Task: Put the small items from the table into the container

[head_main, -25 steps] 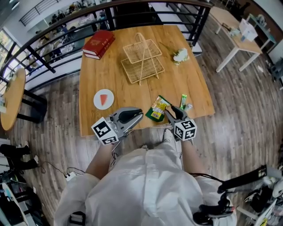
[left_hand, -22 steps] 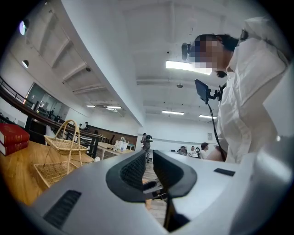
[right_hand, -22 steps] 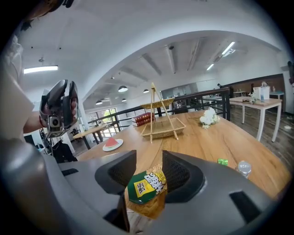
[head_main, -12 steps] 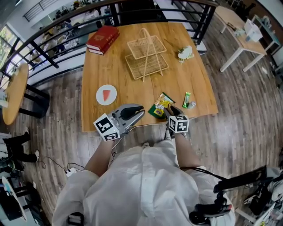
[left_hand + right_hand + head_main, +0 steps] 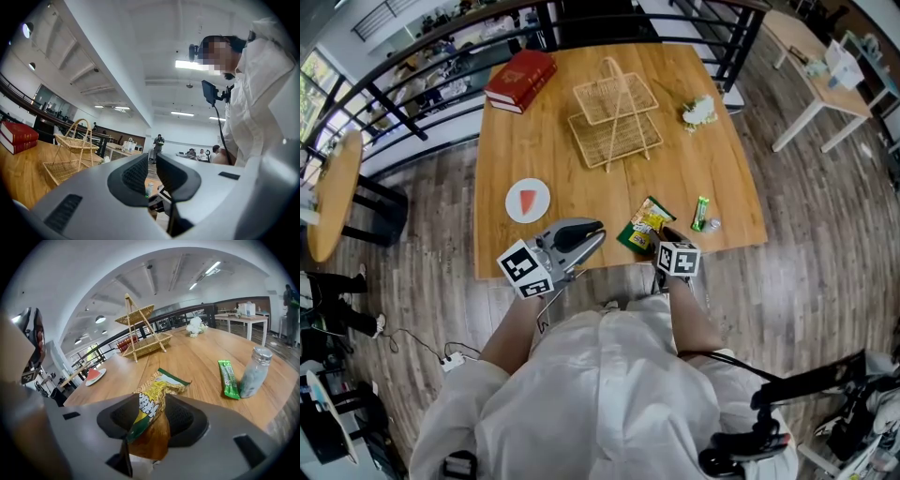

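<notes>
Left gripper (image 5: 594, 230) is held level, its jaws only a narrow slit apart. Right gripper (image 5: 663, 238) tilts downward, its jaws spread wide.

Snack bag (image 5: 645, 225) lies between plate (image 5: 528, 200) and sachet (image 5: 700, 213) on table (image 5: 609, 192).

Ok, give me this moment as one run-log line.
right gripper: open around snack packet | left gripper: slightly apart, empty | green stick, small bottle: on table | basket: empty
</notes>
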### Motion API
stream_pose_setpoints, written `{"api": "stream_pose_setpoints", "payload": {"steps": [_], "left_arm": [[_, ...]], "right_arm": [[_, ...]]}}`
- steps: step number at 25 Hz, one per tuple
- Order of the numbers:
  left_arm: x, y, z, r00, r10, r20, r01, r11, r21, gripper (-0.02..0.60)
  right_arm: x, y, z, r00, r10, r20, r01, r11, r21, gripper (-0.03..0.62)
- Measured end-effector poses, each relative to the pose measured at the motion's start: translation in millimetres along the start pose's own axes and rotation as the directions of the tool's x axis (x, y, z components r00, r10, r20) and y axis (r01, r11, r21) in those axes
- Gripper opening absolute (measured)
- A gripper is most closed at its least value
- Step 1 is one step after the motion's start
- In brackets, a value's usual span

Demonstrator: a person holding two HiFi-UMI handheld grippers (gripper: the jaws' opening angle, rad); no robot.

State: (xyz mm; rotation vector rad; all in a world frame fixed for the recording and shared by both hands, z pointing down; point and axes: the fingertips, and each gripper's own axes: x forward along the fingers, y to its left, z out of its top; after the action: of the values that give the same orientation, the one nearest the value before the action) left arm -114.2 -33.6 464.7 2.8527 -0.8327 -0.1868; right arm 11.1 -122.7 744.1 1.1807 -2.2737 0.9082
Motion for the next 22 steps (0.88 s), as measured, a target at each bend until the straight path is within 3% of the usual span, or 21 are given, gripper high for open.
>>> {"api": "stream_pose_setpoints", "payload": {"steps": [8, 14, 22], "left_arm": [[2, 6, -2, 1.000, -0.010, -0.010, 0.010, 1.000, -0.011, 0.040], [5, 12, -2, 1.000, -0.013, -0.016, 0.013, 1.000, -0.018, 0.041], [8, 20, -2, 1.000, -0.011, -0.007, 0.011, 1.000, -0.029, 0.040]], "right_arm": [[11, -6, -3, 0.999, -0.015, -0.040, 0.017, 0.998, 0.056, 0.156], [17, -4, -5, 0.997, -0.018, -0.081, 0.019, 1.000, 0.010, 0.155], [16, -9, -1, 0.996, -0.026, -0.087, 0.023, 0.999, -0.035, 0.094]]}}
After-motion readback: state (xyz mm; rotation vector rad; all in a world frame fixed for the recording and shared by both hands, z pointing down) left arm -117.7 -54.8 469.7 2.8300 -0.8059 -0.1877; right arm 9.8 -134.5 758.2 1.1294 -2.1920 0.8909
